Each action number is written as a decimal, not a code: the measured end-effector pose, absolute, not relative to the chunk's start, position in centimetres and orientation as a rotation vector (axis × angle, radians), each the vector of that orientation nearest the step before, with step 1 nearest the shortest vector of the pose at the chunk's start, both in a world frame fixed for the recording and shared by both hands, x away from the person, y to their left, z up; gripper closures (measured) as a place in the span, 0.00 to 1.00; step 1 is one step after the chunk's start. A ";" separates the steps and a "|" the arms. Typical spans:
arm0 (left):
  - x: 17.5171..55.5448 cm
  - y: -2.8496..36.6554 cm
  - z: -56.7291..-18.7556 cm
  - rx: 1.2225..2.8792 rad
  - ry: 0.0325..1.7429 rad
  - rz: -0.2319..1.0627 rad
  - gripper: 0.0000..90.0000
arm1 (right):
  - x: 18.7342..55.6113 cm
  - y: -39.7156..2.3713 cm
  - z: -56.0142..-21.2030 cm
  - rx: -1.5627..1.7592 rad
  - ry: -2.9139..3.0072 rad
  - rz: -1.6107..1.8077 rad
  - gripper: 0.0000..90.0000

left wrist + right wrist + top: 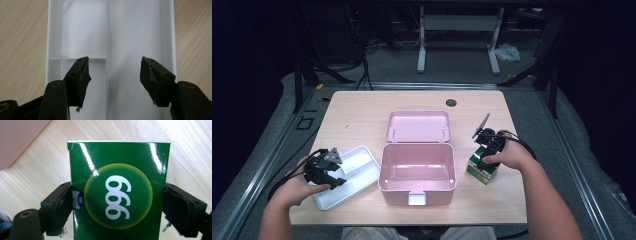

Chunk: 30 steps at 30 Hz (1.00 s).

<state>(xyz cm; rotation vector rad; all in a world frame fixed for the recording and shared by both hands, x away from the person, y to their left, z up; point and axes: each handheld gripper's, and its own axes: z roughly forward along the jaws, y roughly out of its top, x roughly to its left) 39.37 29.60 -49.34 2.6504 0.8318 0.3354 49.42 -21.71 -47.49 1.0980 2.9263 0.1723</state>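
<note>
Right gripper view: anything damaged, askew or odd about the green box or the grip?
Nothing stands out. The green box looks undented and sits squarely between the right gripper jaws, which press its two sides; it rests on the table.

Green box (120, 192) between the right gripper's (117, 202) jaws: glossy printed card, smooth, with bright glare streaks. White tray (75, 32) under the left gripper (115, 72): smooth plastic with a soft sheen; jaw pads matt black, scuffed and frayed at the edges. Table (357, 115) beneath both: pale wood-grain top, matt; pink case (417, 170) between them: smooth satin plastic.
</note>
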 end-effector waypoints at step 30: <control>39.3 29.7 -49.2 2.642 0.838 0.341 0.45 | 48.5 -20.8 -43.6 0.962 2.926 0.183 0.18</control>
